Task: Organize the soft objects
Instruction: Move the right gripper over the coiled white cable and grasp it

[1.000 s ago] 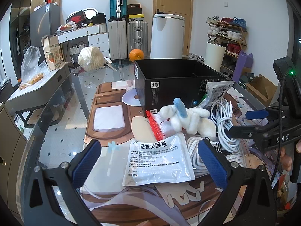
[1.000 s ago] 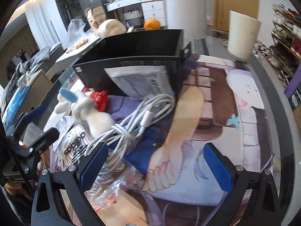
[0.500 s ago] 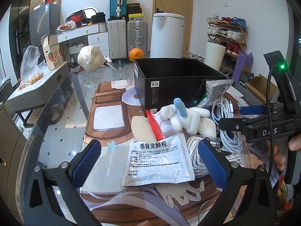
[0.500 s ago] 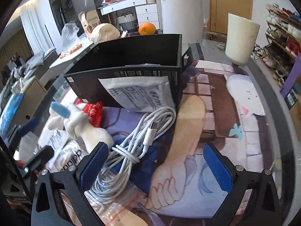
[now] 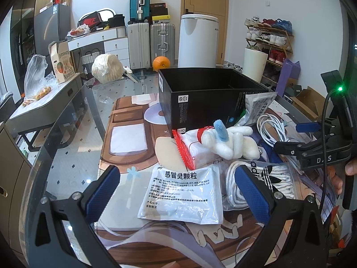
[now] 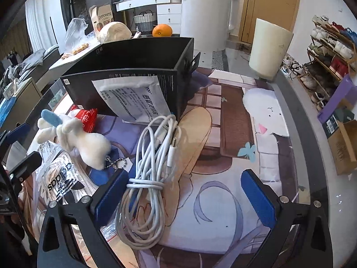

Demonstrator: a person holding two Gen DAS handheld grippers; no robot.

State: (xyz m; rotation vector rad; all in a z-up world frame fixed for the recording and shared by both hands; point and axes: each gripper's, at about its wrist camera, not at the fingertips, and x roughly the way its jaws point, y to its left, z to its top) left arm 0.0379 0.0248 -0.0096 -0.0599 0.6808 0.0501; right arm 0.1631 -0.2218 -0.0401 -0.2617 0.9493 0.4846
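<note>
With fingers apart and empty, the right tool has moved in over the white charging cable beside the black box mid-table, likely the next pickup, while the left tool hovers spread above the medicine sachet.

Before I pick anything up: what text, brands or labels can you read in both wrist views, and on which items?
"感冒灵颗粒": white sachet between the left gripper fingers; its fine print is too small to read.
adidas logo: clear bag of white cord.
"D A S": right gripper body.
"AUX": white appliance.
"TAMOGUT", seemingly: cardboard carton.
Nike swoosh: red shoebox.
Black box labels and the second sachet print: unreadable.
</note>
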